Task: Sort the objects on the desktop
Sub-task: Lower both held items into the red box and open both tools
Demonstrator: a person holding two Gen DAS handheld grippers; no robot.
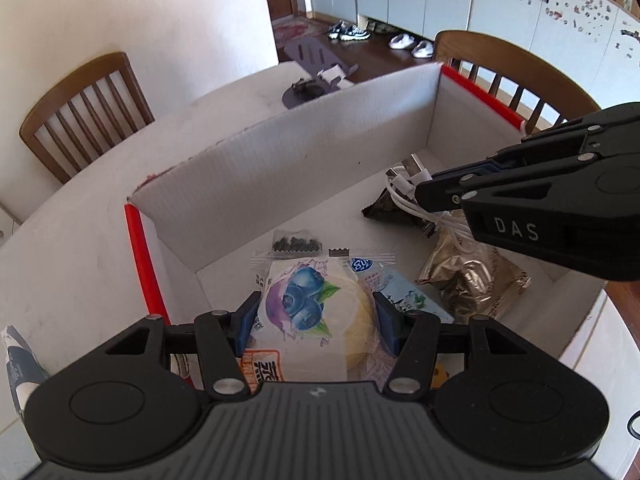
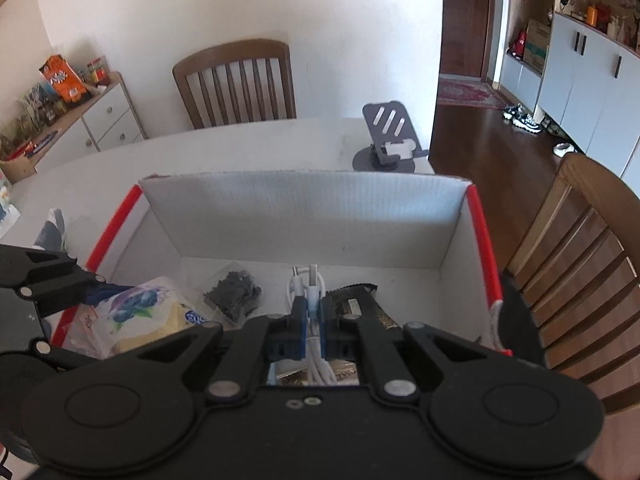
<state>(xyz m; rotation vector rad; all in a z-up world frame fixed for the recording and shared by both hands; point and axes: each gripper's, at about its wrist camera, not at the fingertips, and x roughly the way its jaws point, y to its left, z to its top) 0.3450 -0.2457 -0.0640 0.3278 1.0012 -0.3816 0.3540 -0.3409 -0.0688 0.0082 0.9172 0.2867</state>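
Note:
A white cardboard box with red edges (image 1: 256, 168) (image 2: 304, 216) stands on the white table. My left gripper (image 1: 316, 312) is shut on a blueberry bread packet (image 1: 316, 304) and hangs over the box's near left corner. The same packet (image 2: 148, 312) shows at lower left in the right wrist view. My right gripper (image 2: 314, 312) is shut on a coiled white cable (image 2: 310, 284) over the box's right half. The left wrist view has that gripper (image 1: 424, 194) coming in from the right with the cable (image 1: 408, 188) in its tips.
In the box lie a small clear bag of dark bits (image 1: 296, 245) (image 2: 234, 294), a dark wrapper (image 1: 394, 210) (image 2: 360, 302), a gold foil bag (image 1: 476, 280) and a pale blue packet (image 1: 412, 300). A grey phone stand (image 2: 390, 136) sits beyond the box. Wooden chairs (image 2: 236, 80) (image 1: 84, 108) surround the table.

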